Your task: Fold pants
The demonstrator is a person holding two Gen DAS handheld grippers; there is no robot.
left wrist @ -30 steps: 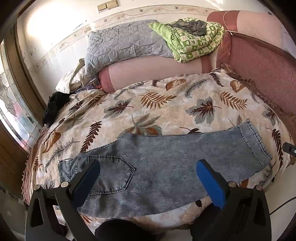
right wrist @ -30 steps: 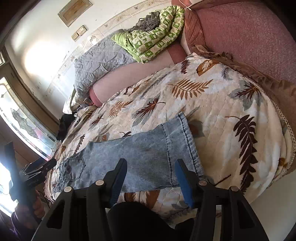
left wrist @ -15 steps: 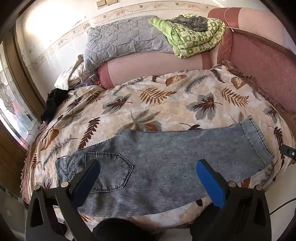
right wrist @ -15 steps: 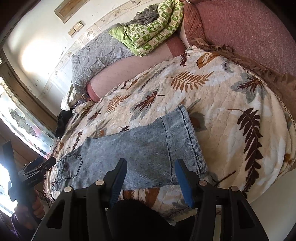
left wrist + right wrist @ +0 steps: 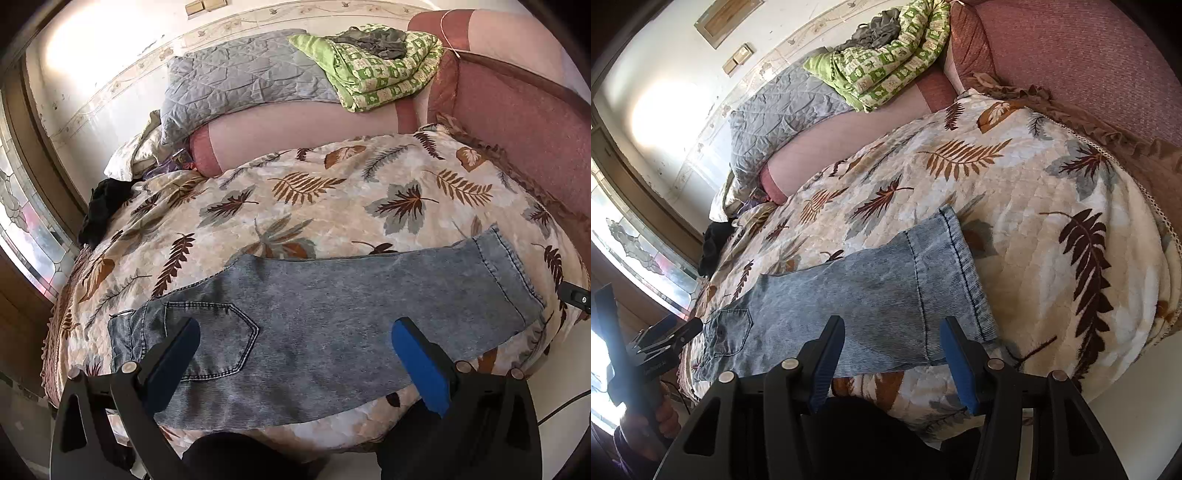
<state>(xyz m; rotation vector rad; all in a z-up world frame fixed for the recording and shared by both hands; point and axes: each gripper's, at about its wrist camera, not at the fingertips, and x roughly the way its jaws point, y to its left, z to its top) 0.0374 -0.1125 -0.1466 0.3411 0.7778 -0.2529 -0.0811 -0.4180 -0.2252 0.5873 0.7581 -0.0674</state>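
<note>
While the faded grey-blue denim pants (image 5: pixel 332 332) lie flat, folded leg on leg, along the near edge of the leaf-print quilted bed (image 5: pixel 332 192), the left gripper (image 5: pixel 295 354) hovers near the back pocket, the right gripper (image 5: pixel 892 354) near the hem; both jaws released, empty.

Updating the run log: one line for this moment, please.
jeans: flat on bedspread, folded lengthwise | left gripper: open, empty | right gripper: open, empty | cross fold: not started
</note>
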